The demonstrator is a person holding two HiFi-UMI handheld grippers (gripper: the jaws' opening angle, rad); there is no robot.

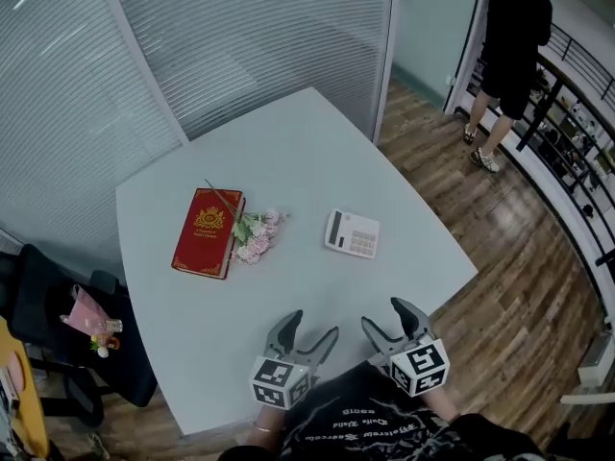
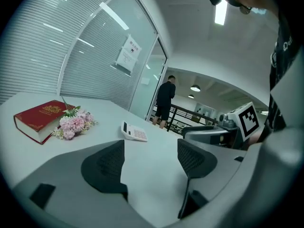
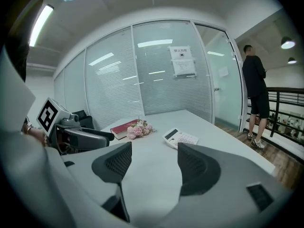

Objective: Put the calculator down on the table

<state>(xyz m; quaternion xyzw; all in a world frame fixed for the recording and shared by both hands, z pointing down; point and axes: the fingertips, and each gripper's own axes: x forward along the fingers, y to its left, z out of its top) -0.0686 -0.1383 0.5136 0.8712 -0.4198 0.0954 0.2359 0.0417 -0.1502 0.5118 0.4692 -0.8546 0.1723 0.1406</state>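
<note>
Red hardcover book (image 1: 208, 231) with a gold emblem lies left on the pale grey table (image 1: 288, 152), a bunch of pink flowers (image 1: 254, 235) against its right edge, and the flat white calculator (image 1: 352, 233) rests on the tabletop apart to their right. At the near edge the left gripper (image 1: 314, 325) and right gripper (image 1: 382, 313) hover side by side, jaws spread, nothing between them.

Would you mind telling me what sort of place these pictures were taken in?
Probably an office meeting room: a pale table with a calculator and a red book on it, glass walls lined with blinds, and a printed notice stuck on the glass.
</note>
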